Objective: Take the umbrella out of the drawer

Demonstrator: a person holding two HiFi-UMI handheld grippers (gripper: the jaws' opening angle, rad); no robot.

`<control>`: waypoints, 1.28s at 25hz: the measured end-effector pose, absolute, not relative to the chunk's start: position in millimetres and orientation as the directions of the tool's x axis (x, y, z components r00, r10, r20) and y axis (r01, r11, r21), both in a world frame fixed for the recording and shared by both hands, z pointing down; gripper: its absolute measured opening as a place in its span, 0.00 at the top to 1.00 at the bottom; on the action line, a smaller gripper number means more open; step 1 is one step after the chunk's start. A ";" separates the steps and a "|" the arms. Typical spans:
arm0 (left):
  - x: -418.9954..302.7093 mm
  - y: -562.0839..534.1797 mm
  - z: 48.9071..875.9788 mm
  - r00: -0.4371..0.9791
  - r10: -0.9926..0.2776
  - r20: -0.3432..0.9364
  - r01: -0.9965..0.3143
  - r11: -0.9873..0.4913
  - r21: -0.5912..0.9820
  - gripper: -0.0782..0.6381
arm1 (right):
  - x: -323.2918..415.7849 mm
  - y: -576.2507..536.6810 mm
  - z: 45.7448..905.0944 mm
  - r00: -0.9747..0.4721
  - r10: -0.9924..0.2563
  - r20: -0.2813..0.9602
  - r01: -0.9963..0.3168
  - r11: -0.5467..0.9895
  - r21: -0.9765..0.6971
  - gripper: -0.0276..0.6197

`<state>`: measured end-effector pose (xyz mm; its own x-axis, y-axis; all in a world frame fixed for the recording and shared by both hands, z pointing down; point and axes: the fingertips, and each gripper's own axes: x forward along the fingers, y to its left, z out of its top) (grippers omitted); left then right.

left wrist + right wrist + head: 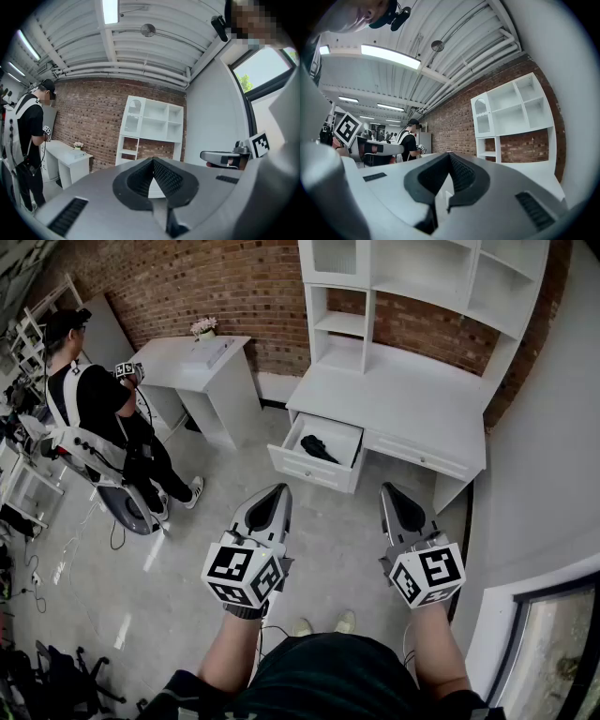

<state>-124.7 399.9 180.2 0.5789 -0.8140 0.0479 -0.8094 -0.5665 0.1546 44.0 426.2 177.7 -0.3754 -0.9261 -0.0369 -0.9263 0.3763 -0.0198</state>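
A white desk point(403, 399) stands against the brick wall with its left drawer point(314, 468) pulled open. A black folded umbrella point(317, 447) lies inside the drawer. My left gripper point(278, 488) is held level over the floor, short of the drawer's front, its jaws shut and empty. My right gripper point(387, 487) hangs beside it at the same height, just right of the drawer, also shut with nothing in it. In the left gripper view the left gripper point(152, 160) shows its tips meeting. The right gripper point(449, 154) looks the same in the right gripper view.
A white shelf unit point(412, 287) rises on the desk. A second white desk point(192, 357) with a flower pot point(203, 327) stands at the left. A person in black point(94, 409) stands beside it. Cables point(56, 559) lie on the floor at the left.
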 end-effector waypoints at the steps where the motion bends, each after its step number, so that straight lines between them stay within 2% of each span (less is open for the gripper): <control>1: -122.0 398.3 181.7 0.578 -0.815 0.048 -0.810 -0.565 0.155 0.88 | 46.7 424.6 178.9 -0.376 -0.926 -0.036 -0.926 0.377 -0.018 0.95; 17: -85.6 392.6 187.4 0.546 -0.834 0.070 -0.832 -0.532 0.158 0.88 | 80.6 417.8 179.3 -0.422 -0.905 -0.053 -0.904 0.425 -0.042 0.95; 32: -45.9 351.3 201.4 0.561 -0.822 0.101 -0.825 -0.545 0.148 0.88 | 119.3 382.7 189.0 -0.401 -0.914 -0.064 -0.912 0.405 -0.061 0.95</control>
